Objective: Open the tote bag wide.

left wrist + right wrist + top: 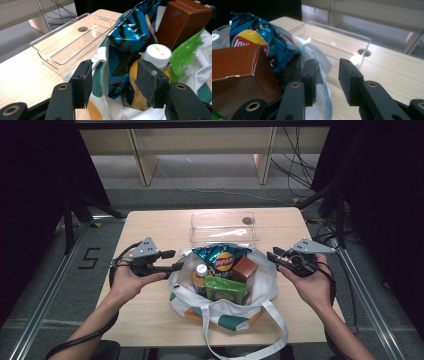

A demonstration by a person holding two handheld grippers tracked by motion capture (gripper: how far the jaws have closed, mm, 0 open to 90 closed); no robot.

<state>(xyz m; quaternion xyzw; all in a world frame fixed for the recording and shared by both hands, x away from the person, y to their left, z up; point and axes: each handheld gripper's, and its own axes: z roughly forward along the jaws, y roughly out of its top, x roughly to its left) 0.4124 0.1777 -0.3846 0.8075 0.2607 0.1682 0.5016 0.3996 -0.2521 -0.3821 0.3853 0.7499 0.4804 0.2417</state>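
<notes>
The tote bag [220, 305] is seen at the near middle of the tabletop [150, 315], mouth wide open, white cloth with teal and orange patches, its long straps trailing off the near edge. Nothing appears to have been taken out yet, so the unpacking is judged to be at its very start. Inside, a blue crisp packet [221, 257] is propped at the far side, a brown carton [245, 268] at the right, a white-capped bottle [201, 272] at the left, and a green packet [227, 290] nearest.

Just beyond the bag, a clear plastic tray [200, 237] is found empty, probably the place meant for the goods.

The left tool [112, 82] is held at the bag's left rim, jaws parted, with the cloth edge and the crisp packet seen between them but not pinched. The right tool [327, 80] is brought to the bag's right rim, jaws likewise apart, one pad seemingly against the cloth, nothing gripped.
</notes>
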